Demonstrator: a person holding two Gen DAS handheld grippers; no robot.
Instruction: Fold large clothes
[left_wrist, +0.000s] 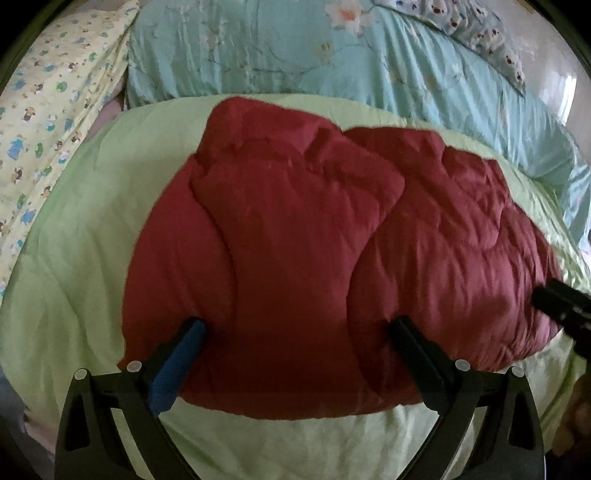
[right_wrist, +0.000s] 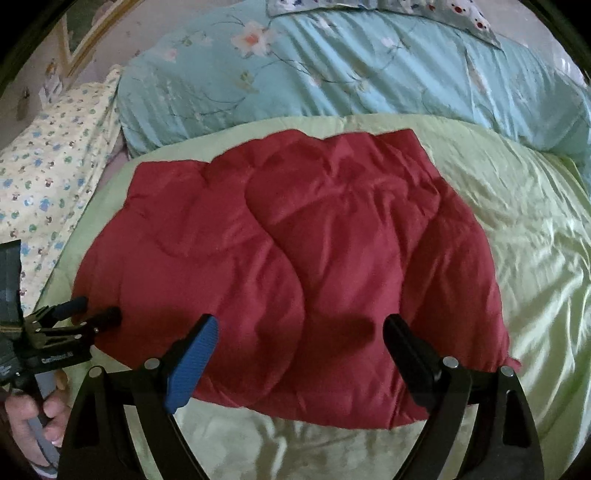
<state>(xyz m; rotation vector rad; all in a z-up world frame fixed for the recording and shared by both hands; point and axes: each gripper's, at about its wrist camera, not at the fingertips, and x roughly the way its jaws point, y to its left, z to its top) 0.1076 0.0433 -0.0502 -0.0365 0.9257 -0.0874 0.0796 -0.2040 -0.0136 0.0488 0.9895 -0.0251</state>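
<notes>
A dark red padded jacket (left_wrist: 295, 229) (right_wrist: 295, 266) lies folded and bunched on a light green quilt (left_wrist: 74, 258) (right_wrist: 535, 258). My left gripper (left_wrist: 299, 328) stands wide open at the jacket's near edge, its fingertips resting against the red fabric without pinching it. In the right wrist view the left gripper (right_wrist: 94, 310) sits at the jacket's left side, held by a hand (right_wrist: 33, 417). My right gripper (right_wrist: 301, 325) hovers wide open over the near right part of the jacket, holding nothing. Its black tip (left_wrist: 557, 302) shows at the right edge of the left wrist view.
A teal floral quilt (left_wrist: 332, 55) (right_wrist: 332, 66) is piled behind the green one. A yellow printed pillow (left_wrist: 44, 129) (right_wrist: 48, 166) lies at the far left. Bare green quilt (right_wrist: 258, 443) stretches in front of the jacket and to its right.
</notes>
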